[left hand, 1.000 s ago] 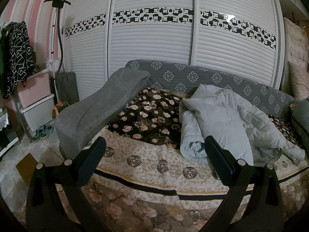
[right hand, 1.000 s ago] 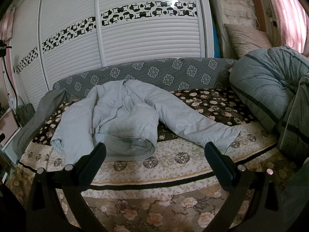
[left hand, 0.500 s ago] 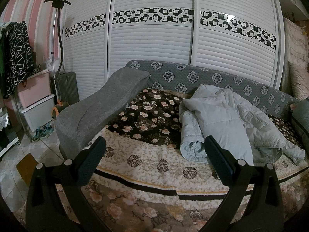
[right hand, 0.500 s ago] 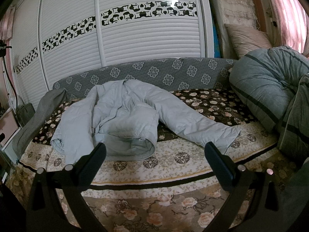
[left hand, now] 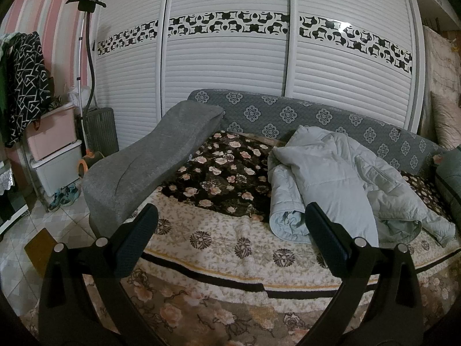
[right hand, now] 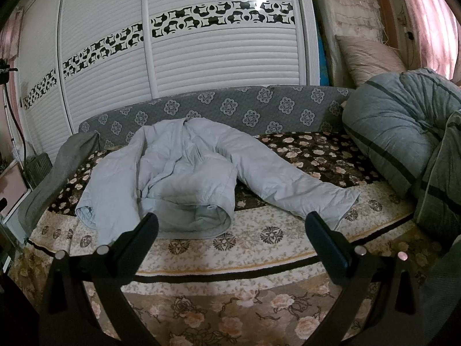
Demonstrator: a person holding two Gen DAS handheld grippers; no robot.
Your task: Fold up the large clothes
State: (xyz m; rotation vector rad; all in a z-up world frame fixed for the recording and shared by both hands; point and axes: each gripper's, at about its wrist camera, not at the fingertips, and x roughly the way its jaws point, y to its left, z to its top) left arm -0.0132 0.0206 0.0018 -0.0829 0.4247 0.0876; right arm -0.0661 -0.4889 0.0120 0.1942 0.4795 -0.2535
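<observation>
- Left wrist view: our left gripper sits at the bottom of the frame, its jaws spread wide with nothing between them. The pale blue padded jacket lies right of centre on the floral bed cover, partly bunched, its rolled hem towards the lower middle of the frame. The gripper is apart from it.
- We judge that the folding is not yet started here: this is the approach step. The next move calls for bringing the gripper to the near hem or to the sleeve at this side.
- Right wrist view: our right gripper is also at the bottom, jaws wide apart and empty. The jacket lies left of centre, collar towards the grey patterned backrest at the top, hem towards us.
- Its long axis runs from upper centre to lower centre. One sleeve stretches to the lower right, the other hangs to the lower left.
- We think the stretched sleeve must be folded in over the body first.
</observation>
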